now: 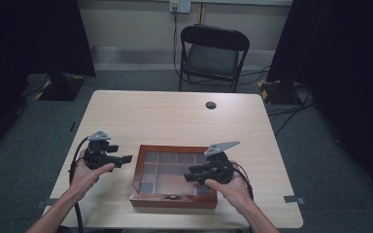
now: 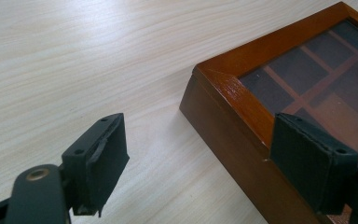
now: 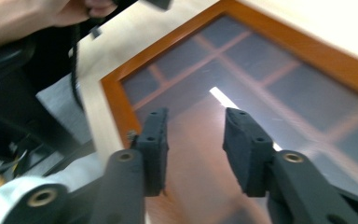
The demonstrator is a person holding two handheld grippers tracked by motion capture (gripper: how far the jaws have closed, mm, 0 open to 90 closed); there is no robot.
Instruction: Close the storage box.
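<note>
Your right gripper [image 1: 197,174] hangs released over the glass-lidded wooden box [image 1: 174,198], probably nearest its front latch. Your left gripper [image 1: 125,158], also unclenched and empty, waits just beside the box's left wall.

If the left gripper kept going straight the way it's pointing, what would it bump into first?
Probably the wooden box. The left gripper points across the table at the box's left side, and in its own view the box's near corner lies just ahead of its open jaws. How far off is hard to judge.

Closed wooden box [image 1: 174,194] btwn two tools — right tool [image 1: 194,176] over lid.
</note>
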